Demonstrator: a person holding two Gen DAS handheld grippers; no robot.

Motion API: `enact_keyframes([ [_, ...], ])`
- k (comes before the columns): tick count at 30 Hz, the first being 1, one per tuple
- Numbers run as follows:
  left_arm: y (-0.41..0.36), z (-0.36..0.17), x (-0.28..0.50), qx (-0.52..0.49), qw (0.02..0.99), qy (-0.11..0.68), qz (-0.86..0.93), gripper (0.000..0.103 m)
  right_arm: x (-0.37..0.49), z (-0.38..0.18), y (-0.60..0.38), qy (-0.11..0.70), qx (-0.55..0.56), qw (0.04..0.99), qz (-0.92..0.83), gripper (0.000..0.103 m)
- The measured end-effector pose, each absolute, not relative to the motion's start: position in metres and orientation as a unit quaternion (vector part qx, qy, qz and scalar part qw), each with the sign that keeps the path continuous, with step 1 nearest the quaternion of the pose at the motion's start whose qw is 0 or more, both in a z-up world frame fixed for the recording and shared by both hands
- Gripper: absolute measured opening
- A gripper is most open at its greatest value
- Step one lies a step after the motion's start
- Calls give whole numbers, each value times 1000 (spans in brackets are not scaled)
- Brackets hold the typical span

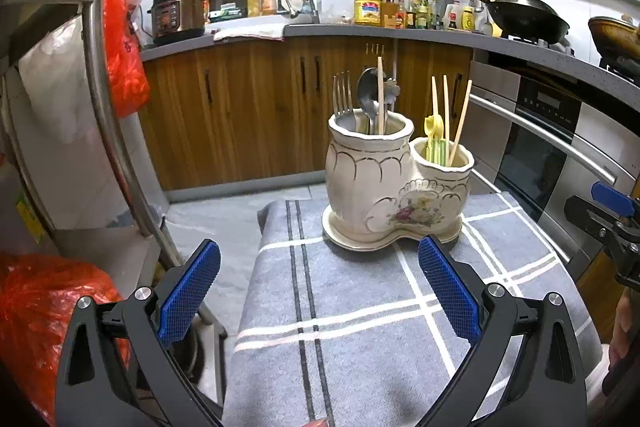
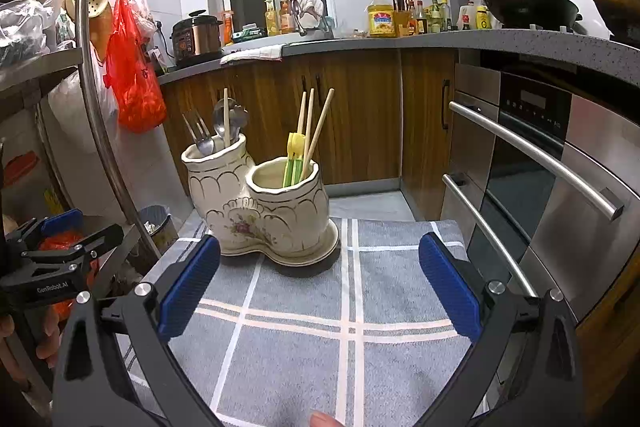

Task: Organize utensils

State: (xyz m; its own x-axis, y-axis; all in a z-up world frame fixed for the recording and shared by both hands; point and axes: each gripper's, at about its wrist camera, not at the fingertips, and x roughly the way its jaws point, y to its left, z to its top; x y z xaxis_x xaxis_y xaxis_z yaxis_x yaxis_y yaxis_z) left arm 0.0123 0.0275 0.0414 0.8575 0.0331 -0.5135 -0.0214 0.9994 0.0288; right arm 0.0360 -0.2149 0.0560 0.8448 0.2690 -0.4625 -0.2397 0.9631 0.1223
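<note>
On the grey plaid cloth (image 1: 360, 327) covering the table, toward its far edge, the twin-cup ceramic holder (image 1: 384, 183) is sitting on its own saucer, and I am taking that holder as my landmark for everything else. Both tools are hanging back on the near side of it, empty: the left tool (image 1: 320, 291) is spread wide with nothing between its blue pads, and the right tool (image 2: 320, 287) is spread just the same, a little to the right of the holder. Inside the taller cup the fork (image 1: 342, 95) and the spoon (image 1: 370, 95) are standing with one lone chopstick (image 1: 380, 95) among them, while the shorter cup is holding three more chopsticks (image 1: 446, 111) beside the yellow-and-green plastic utensil (image 1: 435, 139). I am judging that the odd chopstick in the taller cup is the piece out of place, so the step I am lining up is to lift it and join it to its fellows in the shorter cup. To do that well I am planning to come down from above the taller cup, closing on the stick high up where it is clear of the spoon bowl, and drawing it straight upward so nothing drags against the rim. The holder looks top-heavy and is only resting on cloth, so I am thinking of steadying it with the other tool, lest a sideways pull tip it.
</note>
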Motion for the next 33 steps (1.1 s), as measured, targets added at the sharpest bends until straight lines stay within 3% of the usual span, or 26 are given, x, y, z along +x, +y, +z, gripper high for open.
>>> enact_keyframes([
  [33,22,44,19,18,963,268,8,98,44,48,-220,262,27,955,138,98],
])
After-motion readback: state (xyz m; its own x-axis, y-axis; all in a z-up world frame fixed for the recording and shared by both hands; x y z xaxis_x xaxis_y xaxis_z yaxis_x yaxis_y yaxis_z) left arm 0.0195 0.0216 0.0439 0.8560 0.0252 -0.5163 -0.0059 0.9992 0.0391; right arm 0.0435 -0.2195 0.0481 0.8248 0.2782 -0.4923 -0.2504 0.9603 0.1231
